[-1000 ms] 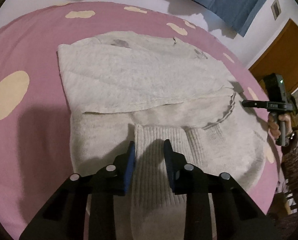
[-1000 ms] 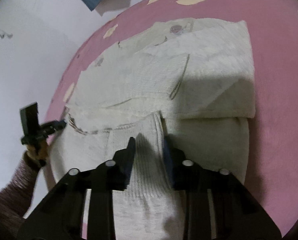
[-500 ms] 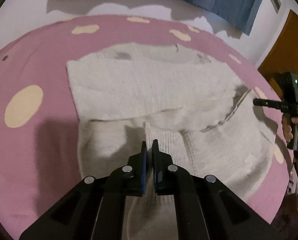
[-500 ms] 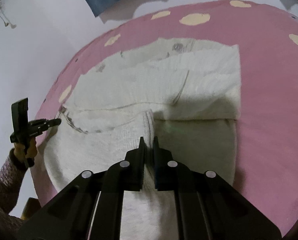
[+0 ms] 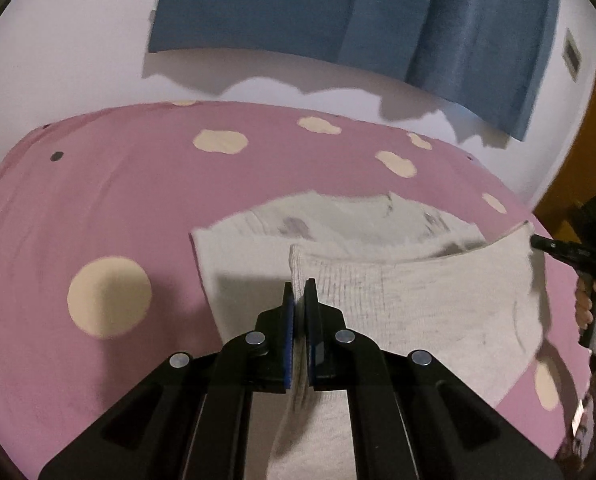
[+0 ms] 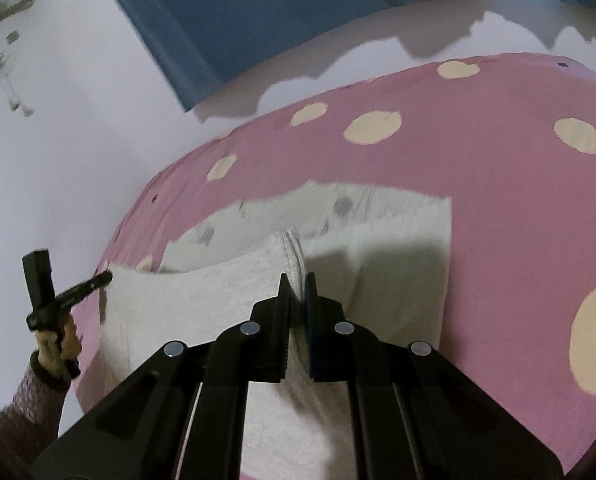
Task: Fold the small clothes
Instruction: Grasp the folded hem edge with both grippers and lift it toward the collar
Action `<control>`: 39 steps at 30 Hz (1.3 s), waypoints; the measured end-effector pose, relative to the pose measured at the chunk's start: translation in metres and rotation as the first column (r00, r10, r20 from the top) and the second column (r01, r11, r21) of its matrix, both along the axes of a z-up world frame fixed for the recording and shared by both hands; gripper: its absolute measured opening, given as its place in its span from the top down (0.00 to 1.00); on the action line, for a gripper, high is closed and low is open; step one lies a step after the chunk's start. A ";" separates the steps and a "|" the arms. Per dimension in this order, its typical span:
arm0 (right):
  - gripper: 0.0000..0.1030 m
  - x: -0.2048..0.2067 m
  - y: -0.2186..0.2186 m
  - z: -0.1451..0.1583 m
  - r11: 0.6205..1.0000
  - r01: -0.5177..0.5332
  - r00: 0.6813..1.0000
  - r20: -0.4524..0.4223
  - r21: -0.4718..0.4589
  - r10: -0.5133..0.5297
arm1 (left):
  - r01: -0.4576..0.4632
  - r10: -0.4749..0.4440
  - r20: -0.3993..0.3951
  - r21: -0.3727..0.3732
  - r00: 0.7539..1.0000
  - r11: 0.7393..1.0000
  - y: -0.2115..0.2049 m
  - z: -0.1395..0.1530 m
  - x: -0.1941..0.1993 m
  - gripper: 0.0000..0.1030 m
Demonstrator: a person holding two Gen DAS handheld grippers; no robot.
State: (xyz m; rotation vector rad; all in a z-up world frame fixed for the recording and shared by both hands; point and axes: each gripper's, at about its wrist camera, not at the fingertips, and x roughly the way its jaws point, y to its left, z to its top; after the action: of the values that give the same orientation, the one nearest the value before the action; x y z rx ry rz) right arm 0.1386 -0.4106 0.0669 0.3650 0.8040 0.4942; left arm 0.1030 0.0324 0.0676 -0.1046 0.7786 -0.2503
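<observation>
A light grey knitted sweater [image 5: 418, 292] [image 6: 201, 300] lies on a pink bed cover [image 5: 137, 200] with cream dots. Its ribbed hem is lifted off the bed and stretched between both grippers, hanging over the folded upper part. My left gripper [image 5: 298, 288] is shut on the hem's left corner, cloth pinched between the blue pads. My right gripper [image 6: 298, 280] is shut on the hem's other corner. The right gripper [image 5: 536, 240] shows at the right edge of the left wrist view, and the left gripper [image 6: 105, 278] at the left of the right wrist view.
The pink cover [image 6: 498, 200] spreads wide around the sweater. A blue curtain [image 5: 338, 12] [image 6: 257, 8] hangs on the white wall behind the bed. A brown door [image 5: 578, 152] stands at the right. A person's hand [image 6: 57, 340] and knitted sleeve hold the left gripper.
Both grippers went from open over the hem to shut on it, then rose and tilted up, lifting the hem off the bed toward the sweater's far end.
</observation>
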 end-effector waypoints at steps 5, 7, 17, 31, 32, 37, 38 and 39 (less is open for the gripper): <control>0.96 0.046 -0.004 -0.003 0.999 0.052 0.999 -0.006 0.006 -0.052 | -0.053 0.053 0.001 0.022 0.999 0.998 -0.002 -0.001 0.047 0.96; 0.96 0.067 -0.005 -0.007 0.997 0.073 0.997 -0.013 0.001 -0.073 | -0.076 0.076 0.005 0.036 0.997 0.996 -0.003 -0.002 0.065 0.96; 0.96 0.157 -0.010 -0.052 0.985 0.167 0.981 -0.091 -0.031 -0.169 | -0.123 0.125 -0.006 0.143 0.992 0.982 -0.019 -0.037 0.154 0.96; 0.96 0.182 -0.017 -0.118 0.977 0.209 0.954 -0.208 -0.049 -0.215 | -0.148 0.160 -0.107 0.115 0.981 0.982 -0.005 -0.094 0.179 0.95; 0.96 0.181 -0.018 -0.119 0.977 0.209 0.954 -0.209 -0.046 -0.214 | -0.147 0.160 -0.108 0.115 0.981 0.982 -0.005 -0.094 0.179 0.95; 0.96 0.181 -0.019 -0.120 0.977 0.210 0.955 -0.209 -0.033 -0.213 | -0.144 0.157 -0.106 0.119 0.982 0.982 -0.007 -0.095 0.180 0.95; 0.96 0.180 -0.020 -0.120 0.977 0.211 0.954 -0.210 -0.029 -0.212 | -0.144 0.157 -0.107 0.117 0.982 0.983 -0.007 -0.095 0.180 0.95; 0.96 0.181 -0.019 -0.119 0.977 0.210 0.954 -0.211 -0.028 -0.212 | -0.144 0.157 -0.109 0.115 0.982 0.983 -0.006 -0.094 0.180 0.95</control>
State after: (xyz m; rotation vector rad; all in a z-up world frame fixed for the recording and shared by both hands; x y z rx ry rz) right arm 0.3192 -0.4299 -0.0526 0.4994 0.9613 0.2548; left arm 0.2834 0.0261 -0.0267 -0.0773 0.8954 -0.0589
